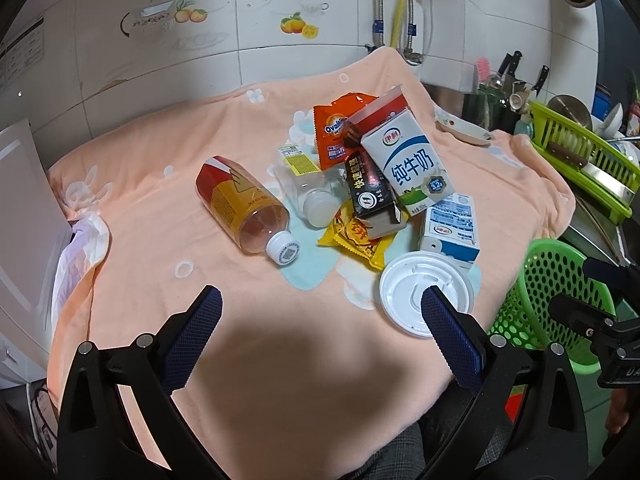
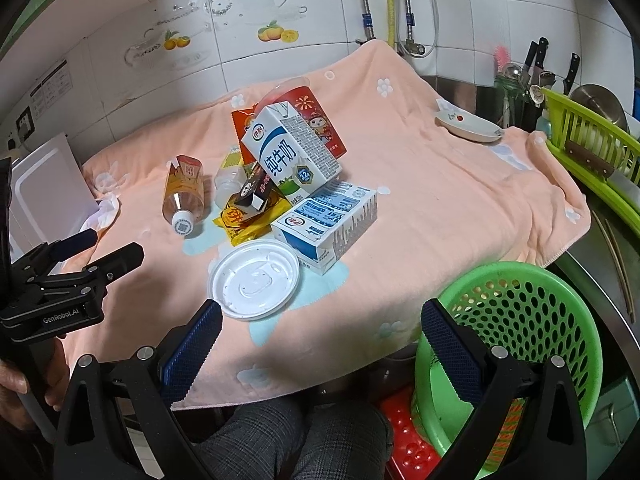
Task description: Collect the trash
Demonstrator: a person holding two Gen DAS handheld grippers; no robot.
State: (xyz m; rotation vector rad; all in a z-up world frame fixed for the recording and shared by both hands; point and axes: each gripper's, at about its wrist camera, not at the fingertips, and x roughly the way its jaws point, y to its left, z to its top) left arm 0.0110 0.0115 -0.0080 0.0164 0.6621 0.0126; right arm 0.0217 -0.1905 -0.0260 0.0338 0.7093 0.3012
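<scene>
A heap of trash lies on the peach towel [image 1: 248,352]: a plastic bottle with a red and yellow label [image 1: 240,204], a clear bottle [image 1: 308,188], an orange Ovaltine packet [image 1: 332,136], an upright milk carton [image 1: 408,160], a black box [image 1: 368,188], a yellow wrapper [image 1: 356,240], a small blue-and-white carton [image 1: 452,228] and a white plastic lid [image 1: 416,292]. A green perforated basket [image 2: 516,340] stands off the towel's right edge. My left gripper [image 1: 322,308] is open and empty, near the lid. My right gripper [image 2: 322,328] is open and empty, between lid [image 2: 256,280] and basket.
A small dish [image 1: 464,128] sits at the towel's far right. A green dish rack [image 1: 588,160] and a knife holder [image 2: 532,76] stand to the right. A white appliance [image 1: 20,220] and crumpled tissue [image 1: 88,236] are on the left. Tiled wall behind.
</scene>
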